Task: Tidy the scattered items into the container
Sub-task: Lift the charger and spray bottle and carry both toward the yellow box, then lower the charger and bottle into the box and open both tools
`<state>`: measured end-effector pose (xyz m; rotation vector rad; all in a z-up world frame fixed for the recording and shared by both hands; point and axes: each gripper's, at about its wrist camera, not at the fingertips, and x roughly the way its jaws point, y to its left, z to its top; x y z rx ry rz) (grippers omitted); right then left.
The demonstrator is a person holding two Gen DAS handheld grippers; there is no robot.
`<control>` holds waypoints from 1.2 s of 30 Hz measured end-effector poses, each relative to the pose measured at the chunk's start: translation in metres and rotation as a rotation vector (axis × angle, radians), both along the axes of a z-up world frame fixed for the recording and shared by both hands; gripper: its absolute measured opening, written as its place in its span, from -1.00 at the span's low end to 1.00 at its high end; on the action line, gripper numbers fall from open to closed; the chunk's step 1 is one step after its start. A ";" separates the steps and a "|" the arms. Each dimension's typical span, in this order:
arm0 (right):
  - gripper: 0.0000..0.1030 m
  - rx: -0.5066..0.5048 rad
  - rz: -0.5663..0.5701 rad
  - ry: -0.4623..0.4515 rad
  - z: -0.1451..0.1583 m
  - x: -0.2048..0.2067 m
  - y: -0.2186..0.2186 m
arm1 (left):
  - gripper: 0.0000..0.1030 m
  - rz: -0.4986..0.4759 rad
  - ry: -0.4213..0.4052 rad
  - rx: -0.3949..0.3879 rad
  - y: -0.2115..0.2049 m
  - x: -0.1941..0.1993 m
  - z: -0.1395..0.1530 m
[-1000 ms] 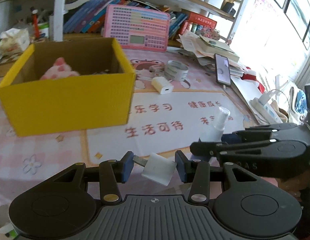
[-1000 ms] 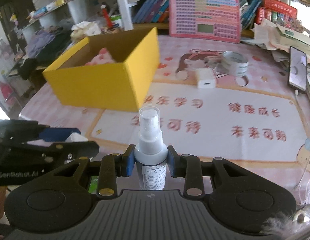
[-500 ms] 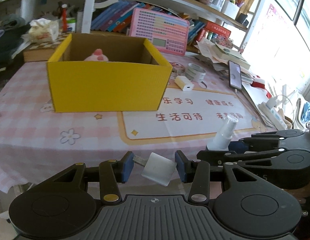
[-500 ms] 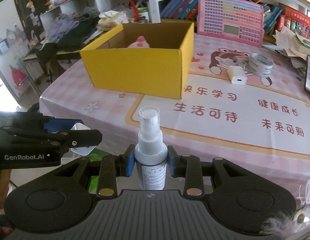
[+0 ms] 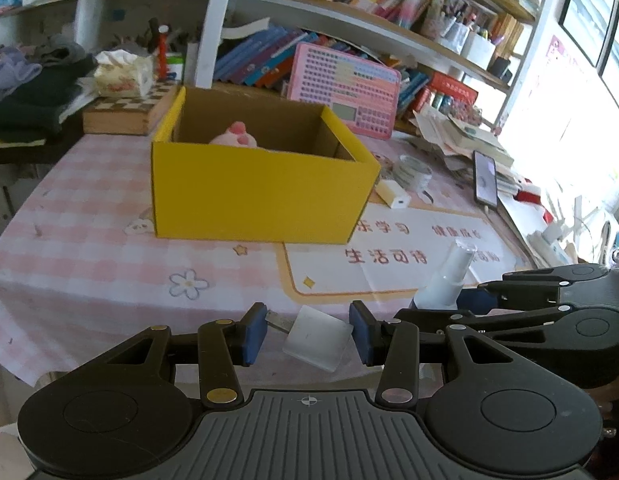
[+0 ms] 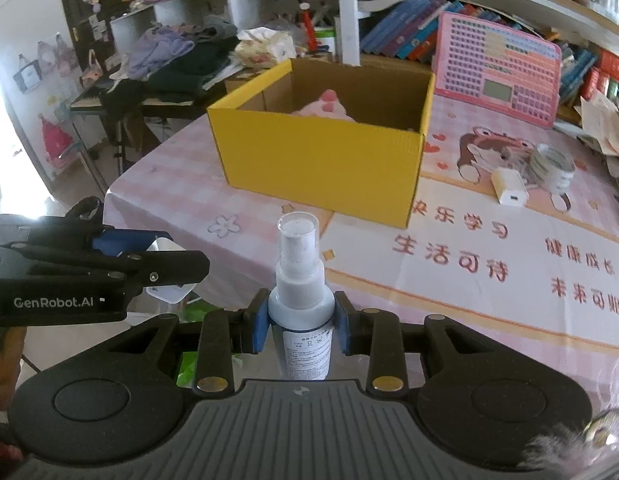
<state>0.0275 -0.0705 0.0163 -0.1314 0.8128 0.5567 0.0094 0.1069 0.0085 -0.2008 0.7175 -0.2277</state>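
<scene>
Clamped in the right gripper: a smooth translucent plastic spray bottle, cylindrical, clear-capped, upright at lower centre; pinched in the left gripper: a flat white square charger, tilted, its metal prongs against the left pad. Beyond both, mid-frame on the pink checked cloth surface: a yellow corrugated cardboard box, open-topped, walls hiding all but the top of a pink plush toy. Right of the box: a second white charger beside a tape roll, the shelves behind blurred.
</scene>
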 end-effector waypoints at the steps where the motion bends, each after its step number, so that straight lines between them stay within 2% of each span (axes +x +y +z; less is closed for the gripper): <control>1: -0.41 0.000 0.006 -0.004 0.001 0.002 0.002 | -0.16 0.003 -0.004 0.000 0.001 0.001 0.001; 9: -0.41 -0.018 0.041 -0.032 0.005 0.020 0.012 | -0.16 0.014 -0.016 -0.008 0.007 0.017 0.004; 15: -0.41 -0.020 0.092 -0.072 0.010 0.044 0.019 | -0.16 0.029 -0.039 0.022 0.008 0.040 0.010; 21: -0.41 0.012 0.123 -0.115 0.025 0.075 0.024 | -0.16 0.050 -0.083 0.036 0.013 0.067 0.026; 24: -0.41 0.061 0.131 -0.157 0.040 0.090 0.023 | -0.16 0.063 -0.114 0.032 0.016 0.081 0.038; 30: -0.41 0.159 0.129 -0.198 0.066 0.133 0.019 | -0.16 0.084 -0.175 0.056 0.018 0.117 0.060; 36: -0.41 0.153 0.117 -0.182 0.065 0.191 0.022 | -0.16 0.121 -0.166 0.113 0.014 0.162 0.058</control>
